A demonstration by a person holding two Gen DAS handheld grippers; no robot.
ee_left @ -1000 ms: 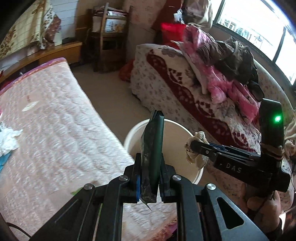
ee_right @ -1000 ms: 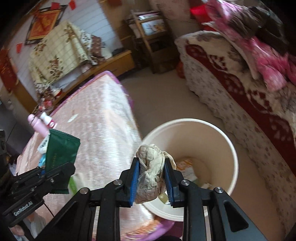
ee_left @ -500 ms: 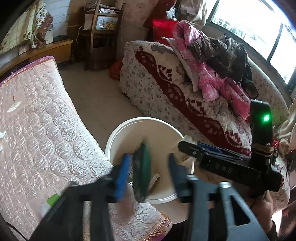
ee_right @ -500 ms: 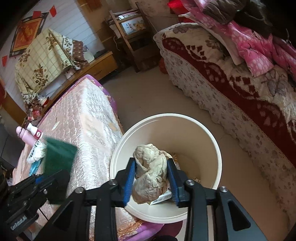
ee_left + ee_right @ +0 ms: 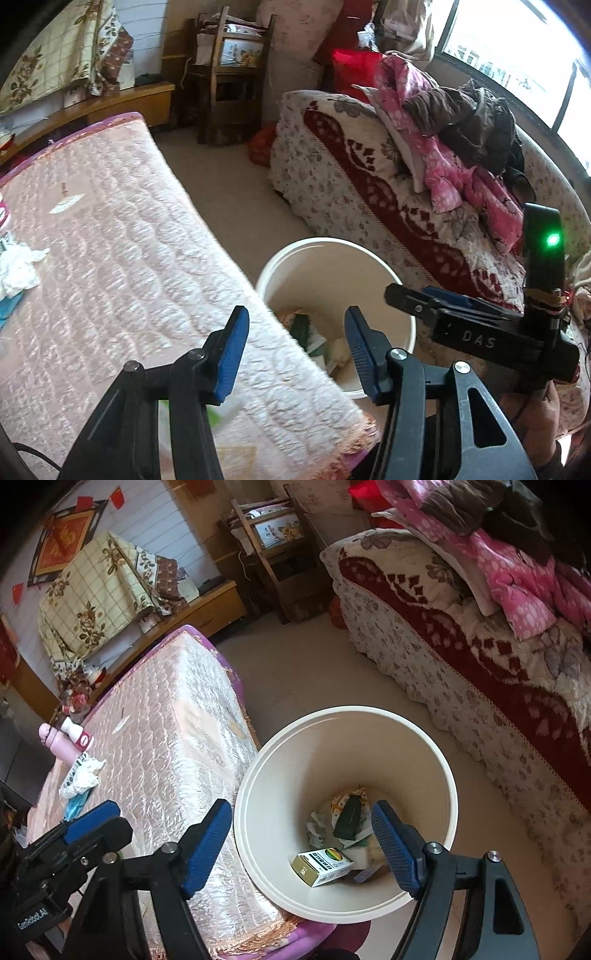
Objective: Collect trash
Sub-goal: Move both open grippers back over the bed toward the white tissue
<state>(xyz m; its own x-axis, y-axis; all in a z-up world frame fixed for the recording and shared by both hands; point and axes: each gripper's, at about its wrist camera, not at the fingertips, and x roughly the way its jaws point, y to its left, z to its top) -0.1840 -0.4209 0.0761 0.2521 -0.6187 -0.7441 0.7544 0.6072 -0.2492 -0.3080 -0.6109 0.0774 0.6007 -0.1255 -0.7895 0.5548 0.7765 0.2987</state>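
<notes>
The cream bin stands on the floor between the quilted mattress and the sofa, its rim tight against the mattress corner. At its bottom lie a dark green packet, a small yellow-and-white carton and crumpled wrappers.

Your right gripper hangs over the bin's mouth with its jaws spread wide and nothing between them; they have just been opening. Its blue pads are ribbed and flat, one over the mattress edge, the other over the bin's inner wall.

Your left gripper is released too, jaws standing apart and empty, having opened a moment ago and stopped. It straddles the mattress corner and the near rim of the bin.

The bin is smooth plastic, round and tapering downward. The mattress cover is glossy pink satin, stitched in a scale pattern, with a frayed fringe at the corner. The sofa carries a plush red-and-cream throw and a heap of pink and brown clothes.

More litter stays on the mattress well away from the bin: a crumpled white tissue and, beside it, two pink-and-white bottles. A wooden chair stands at the far wall.
</notes>
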